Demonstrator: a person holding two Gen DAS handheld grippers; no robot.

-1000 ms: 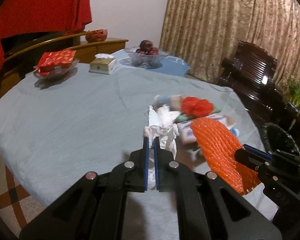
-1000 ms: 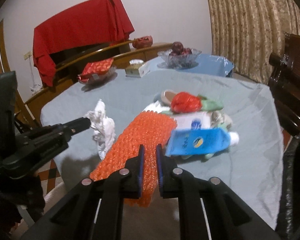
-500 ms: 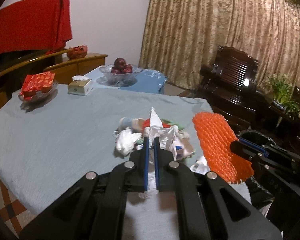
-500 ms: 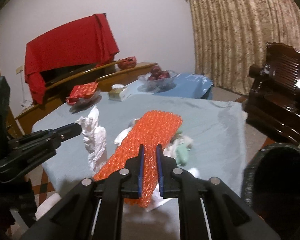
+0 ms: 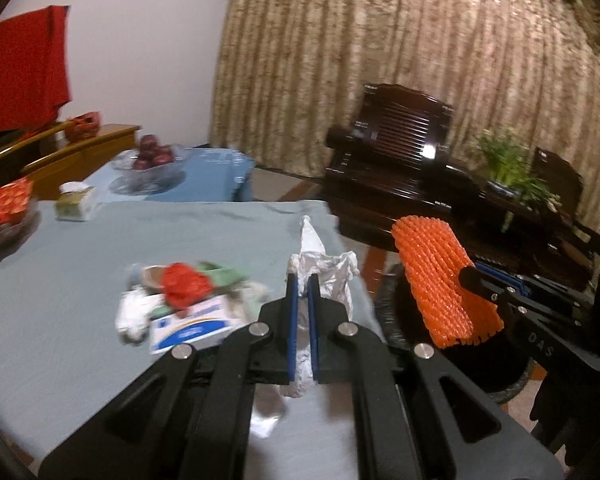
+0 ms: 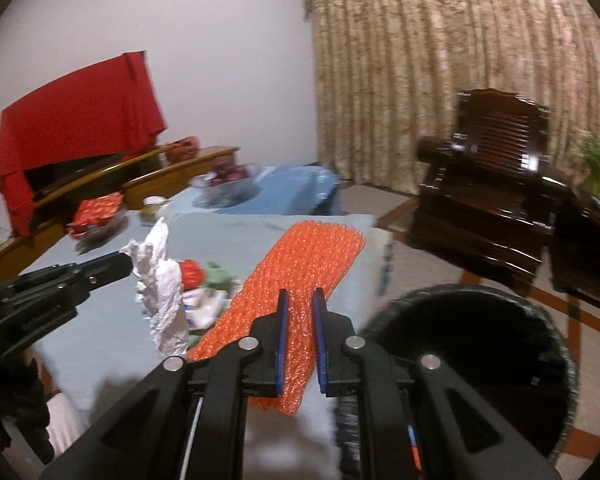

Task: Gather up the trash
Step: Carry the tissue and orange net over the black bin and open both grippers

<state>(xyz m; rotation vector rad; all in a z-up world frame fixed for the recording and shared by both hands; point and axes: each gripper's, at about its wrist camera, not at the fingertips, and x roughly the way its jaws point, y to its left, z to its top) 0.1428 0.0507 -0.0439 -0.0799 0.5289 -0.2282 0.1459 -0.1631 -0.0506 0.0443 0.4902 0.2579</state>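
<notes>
My left gripper (image 5: 303, 280) is shut on a crumpled white tissue (image 5: 324, 268) and holds it above the table's right edge. It also shows in the right wrist view (image 6: 162, 280). My right gripper (image 6: 299, 296) is shut on an orange foam net (image 6: 304, 264), also seen in the left wrist view (image 5: 440, 276), held just left of a black trash bin (image 6: 476, 364) on the floor. A pile of trash (image 5: 184, 296) lies on the table: a red wad, a blue-white box, green and white bits.
The grey-blue table (image 5: 80, 360) ends just before the bin. A dark wooden armchair (image 6: 488, 200) stands behind the bin. A fruit bowl (image 5: 152, 164), a tissue box (image 5: 76, 202) and a red packet dish (image 5: 6, 208) sit at the far side.
Both grippers have swung right with their loads, away from the trash pile toward the bin, which now fills more of the right wrist view.
</notes>
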